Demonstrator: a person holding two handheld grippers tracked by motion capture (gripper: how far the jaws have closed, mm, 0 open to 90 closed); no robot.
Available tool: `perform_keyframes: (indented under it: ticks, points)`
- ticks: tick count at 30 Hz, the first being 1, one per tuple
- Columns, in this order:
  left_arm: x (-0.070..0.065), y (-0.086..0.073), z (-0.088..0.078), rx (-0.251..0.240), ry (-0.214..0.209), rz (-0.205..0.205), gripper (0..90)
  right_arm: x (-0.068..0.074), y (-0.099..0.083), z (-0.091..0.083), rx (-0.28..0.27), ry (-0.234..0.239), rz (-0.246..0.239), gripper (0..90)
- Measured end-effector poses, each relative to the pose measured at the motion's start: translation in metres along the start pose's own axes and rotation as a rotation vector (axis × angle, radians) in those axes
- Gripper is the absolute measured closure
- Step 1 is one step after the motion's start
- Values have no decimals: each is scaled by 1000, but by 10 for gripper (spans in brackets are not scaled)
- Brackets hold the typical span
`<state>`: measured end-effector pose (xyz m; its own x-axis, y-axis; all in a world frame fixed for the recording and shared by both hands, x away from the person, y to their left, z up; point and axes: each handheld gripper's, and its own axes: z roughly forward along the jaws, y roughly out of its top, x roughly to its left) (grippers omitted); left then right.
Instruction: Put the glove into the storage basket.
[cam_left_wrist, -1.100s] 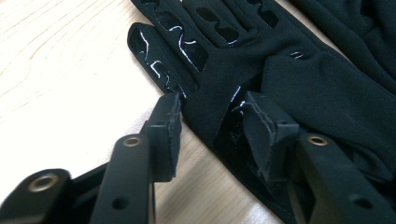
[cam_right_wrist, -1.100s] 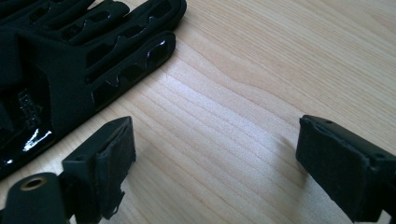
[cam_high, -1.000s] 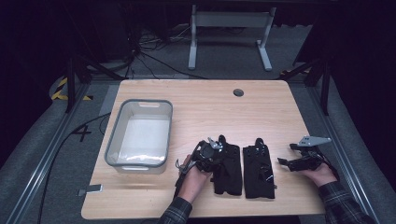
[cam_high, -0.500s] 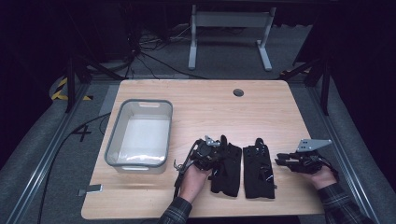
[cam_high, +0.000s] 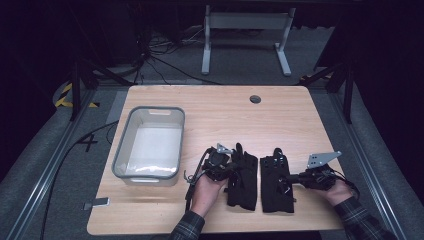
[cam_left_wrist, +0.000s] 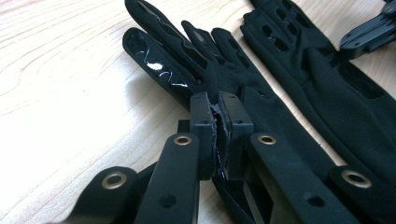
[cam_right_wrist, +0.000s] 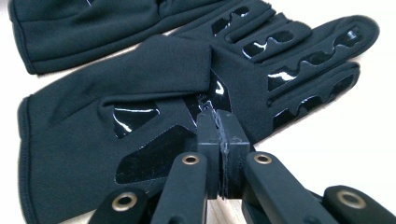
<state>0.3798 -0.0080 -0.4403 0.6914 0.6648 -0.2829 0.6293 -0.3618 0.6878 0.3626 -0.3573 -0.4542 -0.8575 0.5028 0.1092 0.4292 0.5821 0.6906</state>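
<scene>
Both grippers are on the gloves now, so the lift should go slow and even, keeping the fabric from slipping out. The left gripper (cam_high: 231, 169) has its jaws clamped on a fold at the edge of the left glove (cam_left_wrist: 219, 70), fingers fanned ahead. The right gripper (cam_high: 292, 177) has just closed; its jaws pinch the right glove (cam_right_wrist: 154, 88) at its near edge. Both gloves lie flat, side by side on the bench (cam_high: 225, 107), right of the bin (cam_high: 120, 155).

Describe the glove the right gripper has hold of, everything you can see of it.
The right-hand glove is black stretch fabric with glossy grip patches on palm and fingers and a stitched cuff. It lies flat on the wooden table, fingers pointing away from the person, beside the other glove without touching it. The right gripper has just closed, pinching a fold at its edge.
</scene>
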Motion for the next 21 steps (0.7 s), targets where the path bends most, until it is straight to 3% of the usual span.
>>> perform_keyframes:
  ticks: [7,21]
  points:
    - [-3,3,-6,-28,-10,-2,860,1,3,3,1,-3,-10,898]
    - [-9,8,-10,-52,-71,-11,861,3,9,10,-3,-7,-18,899]
